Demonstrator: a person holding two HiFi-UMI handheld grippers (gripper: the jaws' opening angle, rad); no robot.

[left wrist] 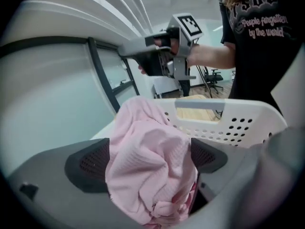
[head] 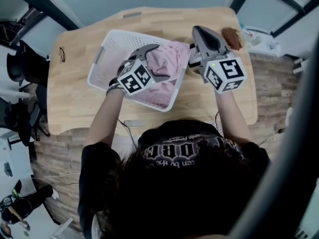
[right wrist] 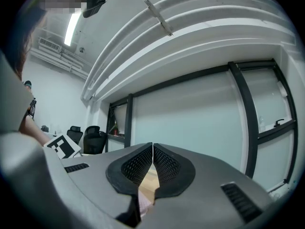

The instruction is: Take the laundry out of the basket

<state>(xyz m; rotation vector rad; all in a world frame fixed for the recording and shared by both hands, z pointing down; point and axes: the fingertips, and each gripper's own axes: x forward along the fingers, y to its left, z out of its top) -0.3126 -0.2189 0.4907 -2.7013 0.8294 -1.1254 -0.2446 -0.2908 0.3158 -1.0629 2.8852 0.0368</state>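
A white perforated laundry basket [head: 105, 50] [left wrist: 228, 123] stands on the wooden table [head: 75, 103]. A pink cloth [head: 175, 54] [left wrist: 143, 142] lies bunched in its right half. My left gripper [head: 162, 61] [left wrist: 147, 159] reaches down into the basket, jaws spread wide, with the pink cloth bulging between the two pads [left wrist: 88, 163]. My right gripper [head: 199, 33] [right wrist: 152, 149] hovers level just right of the basket, shut with nothing between its pads; in the left gripper view the right gripper [left wrist: 125, 50] shows above the basket's far rim.
A brown bundle [head: 232, 38] lies at the table's far right corner. A small black loop [head: 62, 54] rests near the left edge. Office chairs [head: 20, 68] stand left of the table. A glass wall with black frames [right wrist: 248, 123] lies beyond.
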